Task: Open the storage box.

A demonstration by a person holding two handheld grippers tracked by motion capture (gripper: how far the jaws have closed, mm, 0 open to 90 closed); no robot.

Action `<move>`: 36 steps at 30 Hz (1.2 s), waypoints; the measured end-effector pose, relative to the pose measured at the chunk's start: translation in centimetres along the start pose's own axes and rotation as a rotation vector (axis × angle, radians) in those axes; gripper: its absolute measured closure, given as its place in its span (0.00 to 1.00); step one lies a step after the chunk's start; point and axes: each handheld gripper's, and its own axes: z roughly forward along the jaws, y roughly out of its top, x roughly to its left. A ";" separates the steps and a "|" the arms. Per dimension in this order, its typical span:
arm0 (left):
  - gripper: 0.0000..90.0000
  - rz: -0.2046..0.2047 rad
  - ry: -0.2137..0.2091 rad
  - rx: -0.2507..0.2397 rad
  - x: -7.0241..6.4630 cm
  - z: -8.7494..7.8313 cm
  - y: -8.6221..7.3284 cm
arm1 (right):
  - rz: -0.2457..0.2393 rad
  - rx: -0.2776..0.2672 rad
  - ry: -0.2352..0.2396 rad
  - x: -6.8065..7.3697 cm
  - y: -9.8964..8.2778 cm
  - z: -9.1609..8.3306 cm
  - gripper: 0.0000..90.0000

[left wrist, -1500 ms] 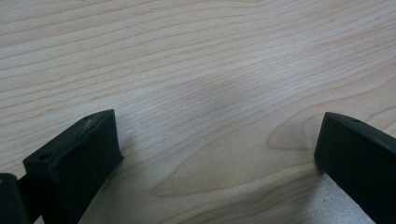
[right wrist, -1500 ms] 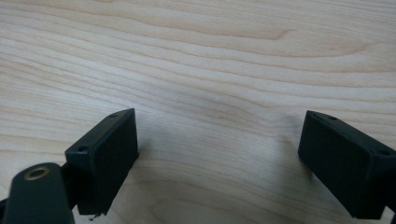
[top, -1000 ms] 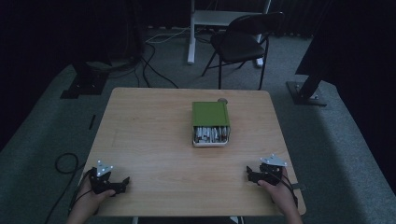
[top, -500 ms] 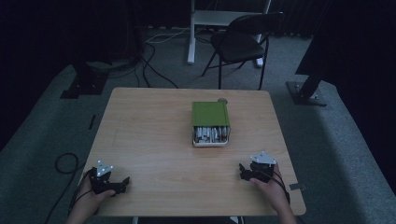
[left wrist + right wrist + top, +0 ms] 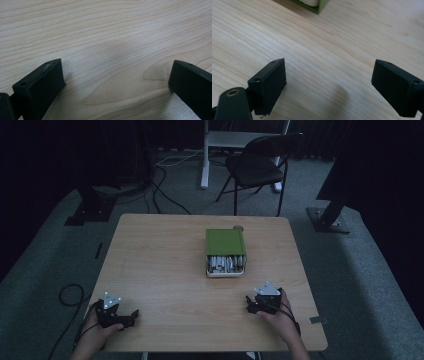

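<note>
A green box (image 5: 225, 242) with a white tray of several pale sticks (image 5: 226, 264) pulled out toward me lies at the middle of the wooden table (image 5: 165, 260). Its green corner (image 5: 317, 6) shows at the top of the right gripper view. My left gripper (image 5: 131, 316) rests near the front left edge, jaws wide apart over bare wood (image 5: 115, 55). My right gripper (image 5: 249, 303) sits near the front right, below the box, open with nothing between its jaws.
A small round object (image 5: 238, 227) lies just behind the box. A folding chair (image 5: 260, 165) and a white stand (image 5: 205, 155) are beyond the table. Cables (image 5: 165, 185) run on the grey carpet. A tape strip (image 5: 318, 320) sticks at the table's right front edge.
My right gripper has slid left and slightly forward along the front of the table. The left gripper has stayed put.
</note>
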 end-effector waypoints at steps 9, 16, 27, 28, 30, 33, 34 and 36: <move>0.01 0.000 0.000 0.000 0.0 0.0 0.0 | -0.091 -0.019 -0.011 1.5 1.3 0.4 0.17; 0.01 0.000 0.000 0.001 0.0 0.0 0.0 | -0.176 -0.021 -0.031 2.9 2.3 0.8 0.17; 0.01 0.000 0.000 0.002 0.0 0.0 0.0 | -0.303 -0.034 -0.061 5.0 3.3 1.4 0.17; 0.01 0.000 0.000 0.002 0.0 0.0 0.0 | -0.312 -0.038 -0.068 5.2 3.5 1.4 0.17; 0.01 0.000 0.000 0.002 0.0 0.0 0.0 | -0.348 -0.048 -0.091 5.5 3.7 1.4 0.17; 0.01 0.000 0.000 0.002 0.0 0.0 0.0 | -0.369 -0.061 -0.105 5.9 4.1 1.5 0.22; 0.01 0.000 0.000 0.002 0.0 0.0 0.0 | -0.369 -0.064 -0.112 5.9 4.2 1.4 0.26; 0.01 0.000 0.000 0.002 0.0 0.0 0.0 | -0.379 -0.074 -0.125 6.1 4.3 1.5 0.26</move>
